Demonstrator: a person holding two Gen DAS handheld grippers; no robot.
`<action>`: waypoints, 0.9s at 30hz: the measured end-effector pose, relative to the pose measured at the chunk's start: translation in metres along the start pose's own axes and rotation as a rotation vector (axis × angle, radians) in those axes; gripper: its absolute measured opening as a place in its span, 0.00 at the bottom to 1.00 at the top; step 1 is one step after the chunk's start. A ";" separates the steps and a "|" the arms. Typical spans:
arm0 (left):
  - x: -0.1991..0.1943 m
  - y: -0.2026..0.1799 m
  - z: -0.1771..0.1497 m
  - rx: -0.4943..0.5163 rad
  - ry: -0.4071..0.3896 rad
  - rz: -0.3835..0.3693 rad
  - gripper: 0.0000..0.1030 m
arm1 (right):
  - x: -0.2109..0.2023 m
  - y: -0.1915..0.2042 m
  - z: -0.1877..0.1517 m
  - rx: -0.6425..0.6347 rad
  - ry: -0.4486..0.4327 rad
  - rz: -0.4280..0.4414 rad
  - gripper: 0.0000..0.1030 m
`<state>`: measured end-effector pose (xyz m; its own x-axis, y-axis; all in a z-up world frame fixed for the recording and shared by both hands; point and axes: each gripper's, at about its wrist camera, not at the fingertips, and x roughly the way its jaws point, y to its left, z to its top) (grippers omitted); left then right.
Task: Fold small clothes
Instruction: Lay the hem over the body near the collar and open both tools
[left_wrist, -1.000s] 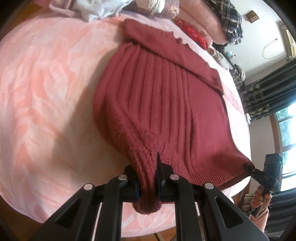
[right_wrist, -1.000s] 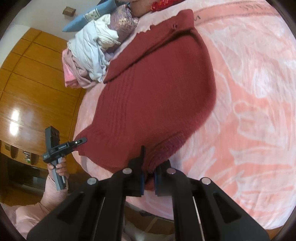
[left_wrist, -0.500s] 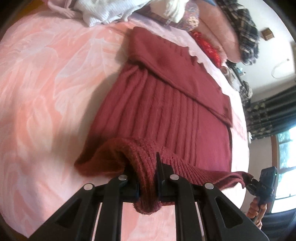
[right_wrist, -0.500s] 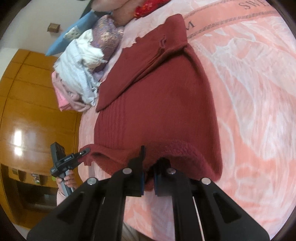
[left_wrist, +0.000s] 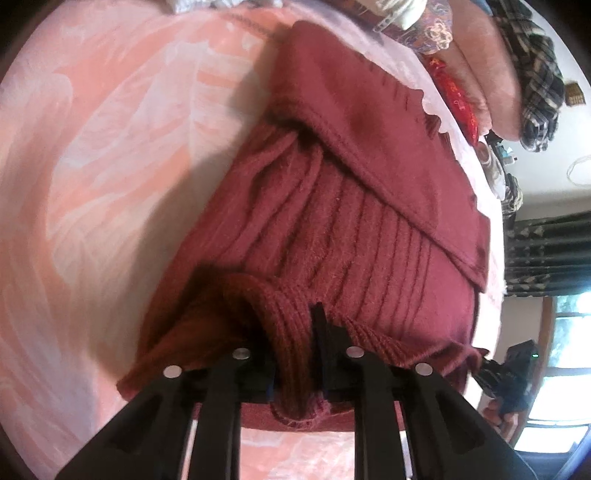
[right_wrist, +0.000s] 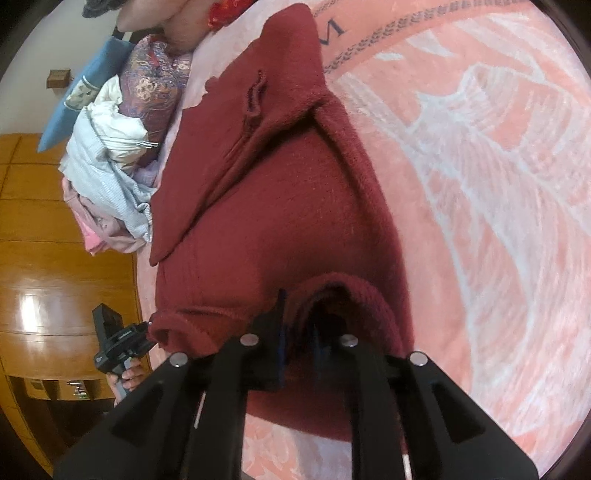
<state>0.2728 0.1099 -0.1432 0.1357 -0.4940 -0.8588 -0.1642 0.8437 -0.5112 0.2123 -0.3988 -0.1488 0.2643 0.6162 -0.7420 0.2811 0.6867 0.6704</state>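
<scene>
Left wrist: maroon knit sweater (left_wrist: 354, 206) lies lengthwise on the pink bed blanket (left_wrist: 110, 155), collar far, hem near; left claw (left_wrist: 295, 354), jaws just easing apart, grips hem. Curtains (left_wrist: 546, 254) right.
Right wrist: right claw (right_wrist: 299, 332), also loosening, pinches hem (right_wrist: 354, 295); wooden wardrobe (right_wrist: 48, 295) left.

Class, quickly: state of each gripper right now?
Left gripper: jaws just opening, ribbed maroon knitted sweater hem between them.
Right gripper: likewise.
</scene>
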 end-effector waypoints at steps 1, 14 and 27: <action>-0.003 0.000 0.001 -0.003 0.014 -0.014 0.22 | -0.001 0.001 0.000 -0.001 -0.002 0.000 0.16; -0.088 -0.015 -0.006 0.170 -0.194 0.078 0.71 | -0.066 0.038 -0.014 -0.290 -0.121 -0.144 0.53; -0.020 -0.063 0.005 0.465 -0.193 0.290 0.74 | -0.005 0.059 0.008 -0.474 -0.036 -0.300 0.81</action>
<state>0.2859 0.0674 -0.0938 0.3320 -0.2185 -0.9176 0.2195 0.9640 -0.1502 0.2351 -0.3645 -0.1058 0.2698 0.3591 -0.8935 -0.0943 0.9333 0.3466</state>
